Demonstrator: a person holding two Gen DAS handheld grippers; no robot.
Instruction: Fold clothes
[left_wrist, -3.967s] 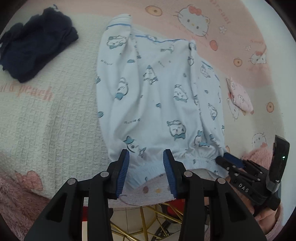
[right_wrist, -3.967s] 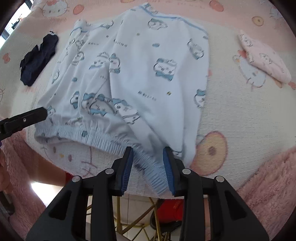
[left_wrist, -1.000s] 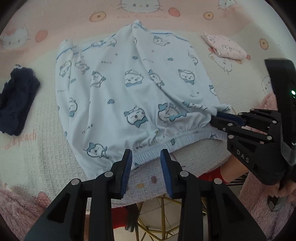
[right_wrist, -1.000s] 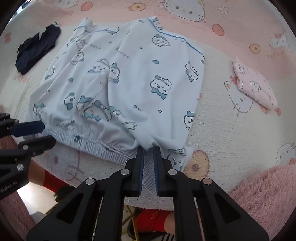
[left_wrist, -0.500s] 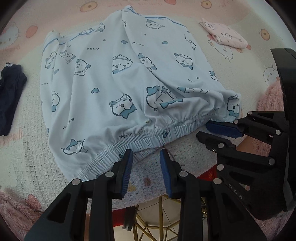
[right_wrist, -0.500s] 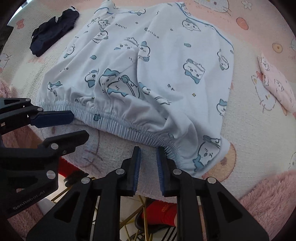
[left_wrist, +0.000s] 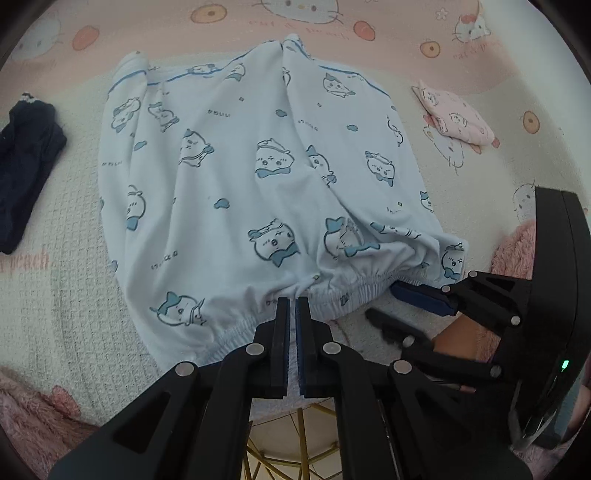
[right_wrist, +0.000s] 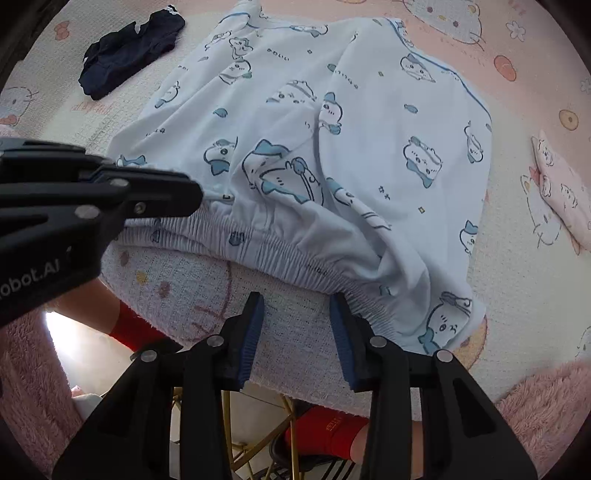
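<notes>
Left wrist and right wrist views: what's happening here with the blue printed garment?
A person with a handheld tool in each hand is folding a light blue printed garment spread on a blanket. The left tool is shut on the elastic waistband. The right tool is opening at the same waistband's other end, with nothing between its pads. A dark garment and a folded pink one lie to the sides.
</notes>
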